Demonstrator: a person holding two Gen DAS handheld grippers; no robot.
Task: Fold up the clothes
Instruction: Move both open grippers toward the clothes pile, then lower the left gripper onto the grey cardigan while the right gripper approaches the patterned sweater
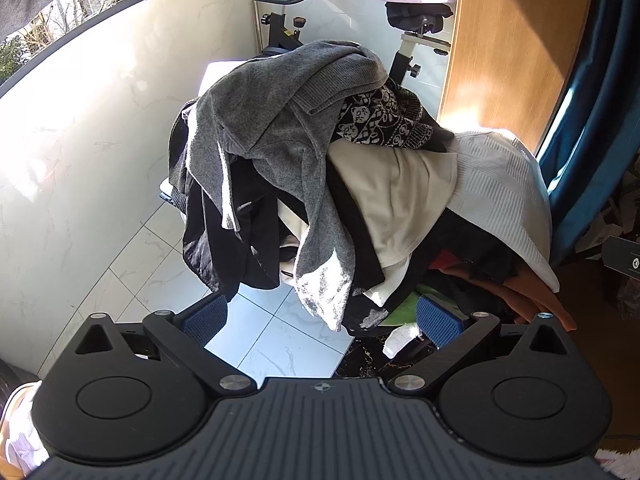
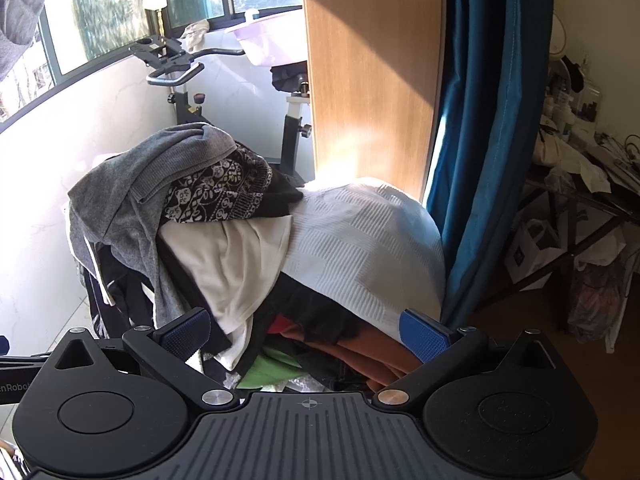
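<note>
Nearest the left wrist camera, the left gripper (image 1: pixel 322 320) has its blue ribbed pads spread wide with nothing between them, held above pale floor tiles (image 1: pixel 276 332) and short of the clothes. The right gripper (image 2: pixel 306 332) is likewise wide open and holds nothing, its pads framing the lower edge of the heap without clearly touching it.

Just beyond both grippers rises the pile of unfolded clothes (image 1: pixel 340 168), heaped high on a support that the garments hide. At its foot lie a bright green cloth (image 2: pixel 272 366) and an orange-brown garment (image 2: pixel 360 356), pressed under darker pieces. Over them spread a cream smooth-knit top (image 2: pixel 236 256) and, to the right, a white textured woven cloth (image 2: pixel 360 240) draped like a dome. A grey fleece garment (image 1: pixel 272 120) hangs down the left side, one end dangling toward the floor, above black garments (image 1: pixel 224 232). On top sits a black-and-white patterned knit (image 2: pixel 216 192), partly under a grey ribbed sweater (image 2: pixel 176 156).

Behind the heap stands a black exercise bike (image 2: pixel 176 68). A lilac plastic basin (image 2: pixel 272 36) rests on the window ledge; its contents are hidden. To the right are a wooden panel (image 2: pixel 372 80) and a blue curtain (image 2: pixel 488 120).
</note>
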